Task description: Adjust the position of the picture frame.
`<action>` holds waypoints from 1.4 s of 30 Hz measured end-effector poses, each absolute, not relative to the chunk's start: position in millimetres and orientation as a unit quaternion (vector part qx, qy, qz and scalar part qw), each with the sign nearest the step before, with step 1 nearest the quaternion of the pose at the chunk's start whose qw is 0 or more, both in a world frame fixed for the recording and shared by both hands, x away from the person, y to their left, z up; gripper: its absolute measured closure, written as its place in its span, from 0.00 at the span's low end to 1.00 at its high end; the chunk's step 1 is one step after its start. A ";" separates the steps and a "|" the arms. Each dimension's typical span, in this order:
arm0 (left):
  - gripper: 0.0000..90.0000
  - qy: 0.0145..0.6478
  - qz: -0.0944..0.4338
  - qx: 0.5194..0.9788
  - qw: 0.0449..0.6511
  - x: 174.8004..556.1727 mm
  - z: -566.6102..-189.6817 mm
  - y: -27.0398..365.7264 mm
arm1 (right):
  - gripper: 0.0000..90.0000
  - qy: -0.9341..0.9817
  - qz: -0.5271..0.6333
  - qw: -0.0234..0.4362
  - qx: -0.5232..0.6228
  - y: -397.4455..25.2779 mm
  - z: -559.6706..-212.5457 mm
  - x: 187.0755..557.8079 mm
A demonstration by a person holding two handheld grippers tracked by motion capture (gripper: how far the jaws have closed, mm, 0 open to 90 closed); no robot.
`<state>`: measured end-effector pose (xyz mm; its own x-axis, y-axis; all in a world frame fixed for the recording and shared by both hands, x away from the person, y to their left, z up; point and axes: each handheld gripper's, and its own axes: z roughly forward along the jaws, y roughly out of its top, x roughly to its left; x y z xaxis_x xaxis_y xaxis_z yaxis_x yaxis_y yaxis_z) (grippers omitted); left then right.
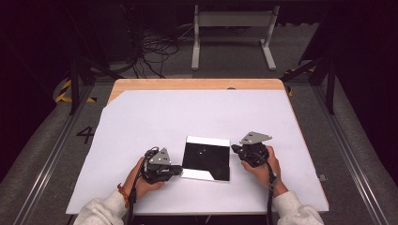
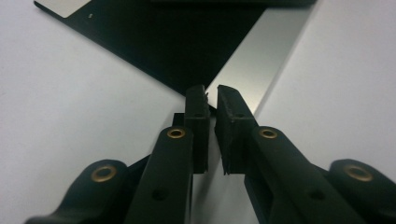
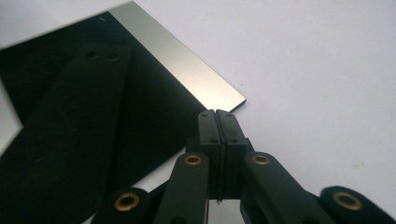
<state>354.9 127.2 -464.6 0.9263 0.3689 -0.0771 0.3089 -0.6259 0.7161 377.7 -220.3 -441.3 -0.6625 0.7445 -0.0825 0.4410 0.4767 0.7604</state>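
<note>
A square glossy plate, dark and mirror-like with pale strips along two edges, lies flat on the white sheet. My left gripper points right at the plate's near left corner. In the left gripper view its jaws stand a narrow gap apart, with the corner of the plate just past their tips. My right gripper sits at the plate's right edge near the far corner. Its jaws are pressed together, empty, right beside a corner of the plate.
The white sheet covers most of a wooden table, whose far edge shows bare. Beyond it stand a white metal frame and loose cables on the floor. The sheet has free room behind and to both sides of the plate.
</note>
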 end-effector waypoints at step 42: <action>1.00 0.191 0.055 0.896 0.397 341.6 -467.7 121.1 | 1.00 0.868 0.377 0.157 0.281 -210.0 -460.5 289.4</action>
<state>341.6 121.1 -467.7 0.9207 0.3866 -0.0531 0.2989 -0.6109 0.7331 289.4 -210.0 -460.5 -0.7920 0.6074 -0.0609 0.3700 0.5571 0.7435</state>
